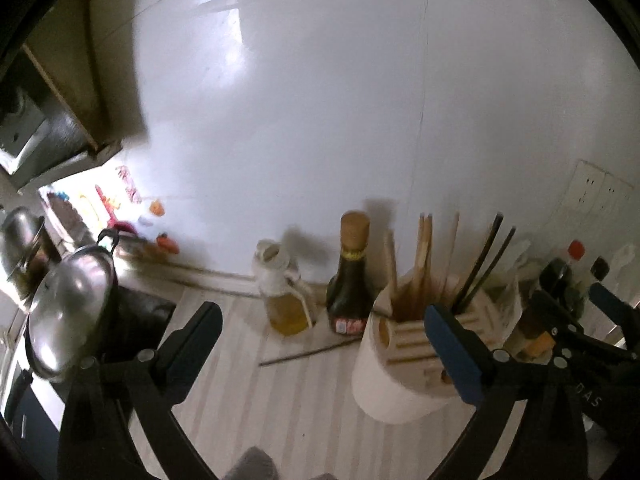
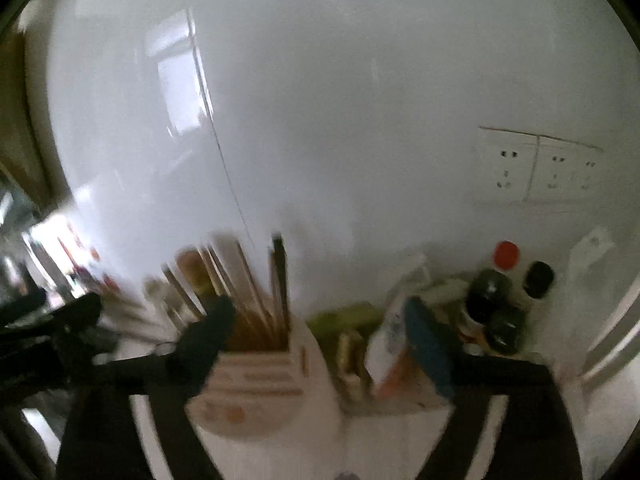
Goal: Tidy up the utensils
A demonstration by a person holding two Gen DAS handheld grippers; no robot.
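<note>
Chopsticks (image 1: pixel 426 256), wooden and black, stand in my ribbed white holder (image 1: pixel 400 368); both grippers (image 1: pixel 320 344) (image 2: pixel 316 344) spread, empty; right view blurred.

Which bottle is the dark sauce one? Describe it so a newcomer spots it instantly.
Start at the white wall behind the striped counter. Left of the white utensil holder stand two bottles. The dark sauce bottle is nearest the holder: brown cap, near-black body, unlike the pale oil bottle beside it.

One white slotted utensil holder (image 1: pixel 404 376). Two black chopsticks (image 1: pixel 486 264) inside it, beside several wooden ones, too blurred to count. One loose chopstick (image 1: pixel 308 354) flat on the counter. One dark brown-capped sauce bottle (image 1: pixel 350 280), one clear oil bottle (image 1: pixel 282 292), two steel pot lids (image 1: pixel 68 304).
</note>
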